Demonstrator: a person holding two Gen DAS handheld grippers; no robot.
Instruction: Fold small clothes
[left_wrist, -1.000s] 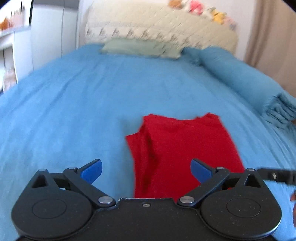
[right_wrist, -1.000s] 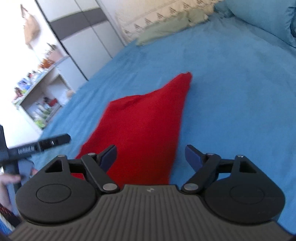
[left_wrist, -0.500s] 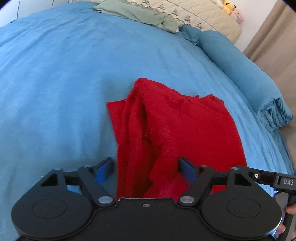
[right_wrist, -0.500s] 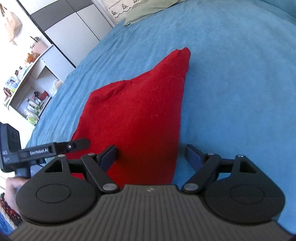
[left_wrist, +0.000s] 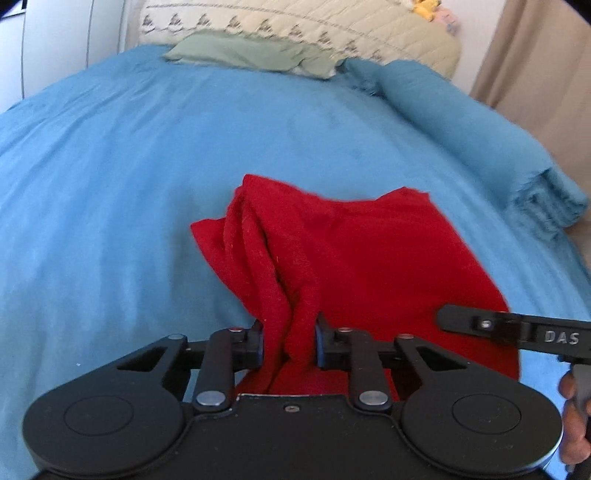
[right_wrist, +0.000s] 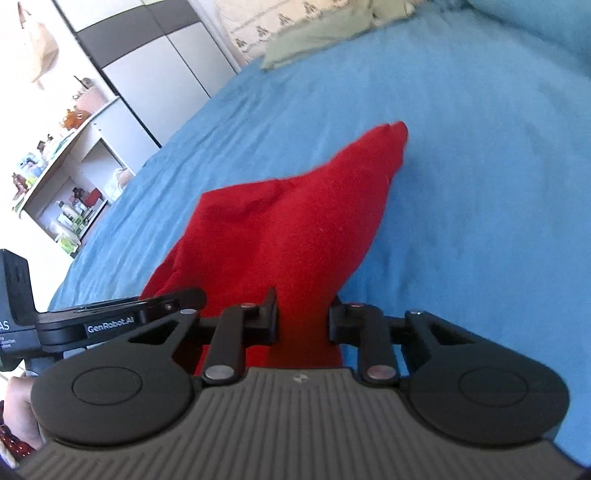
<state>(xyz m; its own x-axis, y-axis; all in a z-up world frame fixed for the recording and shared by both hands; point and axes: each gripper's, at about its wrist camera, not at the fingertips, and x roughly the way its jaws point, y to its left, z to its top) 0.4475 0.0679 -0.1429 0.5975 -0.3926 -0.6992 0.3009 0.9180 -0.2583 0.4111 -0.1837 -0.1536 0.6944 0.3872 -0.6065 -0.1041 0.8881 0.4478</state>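
A red garment (left_wrist: 369, 251), soft and slightly fuzzy, lies on a bed covered with a blue bedspread (left_wrist: 129, 177). It sits near the middle of the bed, partly folded, with its near edge bunched and lifted off the cover.

In the left wrist view, the left tool (left_wrist: 289, 343) is clamped on a gathered ridge of the red cloth at the garment's left near edge. The ridge rises in thick, rope-like folds between the two blue-padded fingers, and the rest of the cloth spreads flat to the right. A black bar of the right tool, printed with the letters DAS, reaches in over the garment's right near corner, with part of a hand beside it.

In the right wrist view, the right tool (right_wrist: 303, 319) is pinched on the near right edge of the red garment (right_wrist: 295, 229). From here the cloth narrows to a point at its far end, resting on the blue bedspread (right_wrist: 461, 166). The left tool's black body shows at the left edge, just beside the cloth.

Farther off, a pale green pillow (left_wrist: 251, 55) lies at the head of the bed against a cream quilted headboard (left_wrist: 295, 22). A rolled blue blanket (left_wrist: 472, 129) runs along the bed's right side. White shelves (right_wrist: 62, 177) holding small items, possibly bottles, stand past the bed's left side.
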